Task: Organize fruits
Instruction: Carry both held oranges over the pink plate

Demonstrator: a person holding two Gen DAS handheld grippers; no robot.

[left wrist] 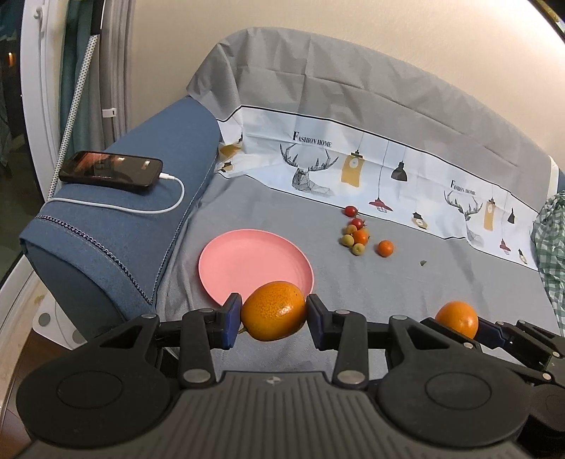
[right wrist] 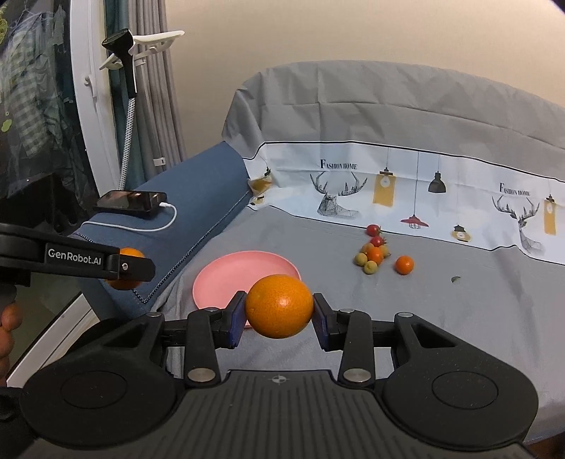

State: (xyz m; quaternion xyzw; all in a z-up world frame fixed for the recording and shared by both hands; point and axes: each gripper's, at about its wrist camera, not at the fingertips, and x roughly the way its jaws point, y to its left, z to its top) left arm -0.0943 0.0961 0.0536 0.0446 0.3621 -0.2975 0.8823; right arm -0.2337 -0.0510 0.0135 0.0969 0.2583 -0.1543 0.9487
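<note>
**Above the sofa: an orange in each gripper**

Above the near edge of the grey cover (left wrist: pixel 406 279), your left gripper (left wrist: pixel 273 314) is closed partway, its blue pads pressing both sides of a speckled orange (left wrist: pixel 273 310). The fruit is off the fabric, in front of the near rim of the pink plate (left wrist: pixel 247 264). Your right gripper (right wrist: pixel 279 310) is closed about as far on a rounder, smoother orange (right wrist: pixel 279 305), also held in the air, just before the plate (right wrist: pixel 243 268).

Both tools tilt downward toward the seat and sit side by side. In the left view the right gripper (left wrist: pixel 459 323) shows at the lower right with its fruit (left wrist: pixel 457 317); in the right view the left gripper (right wrist: pixel 123 266) enters from the left edge, with part of your hand (right wrist: pixel 7 332) below it.

The plate lies bare on the cover beside the blue armrest (left wrist: pixel 141 212). Farther back, near the printed white strip (left wrist: pixel 353 159), sits a small cluster of fruit (left wrist: pixel 356 236): two red tomatoes, several yellow-green ones and a small orange one, with another small orange fruit (left wrist: pixel 385 248) just to its right. A small green scrap (left wrist: pixel 422 263) lies apart from them.

A phone (left wrist: pixel 111 172) rests on the armrest with a white cable (left wrist: pixel 169 203) plugged in. Curtains (right wrist: pixel 159 88) and a plain wall (right wrist: pixel 353 31) stand behind.
</note>
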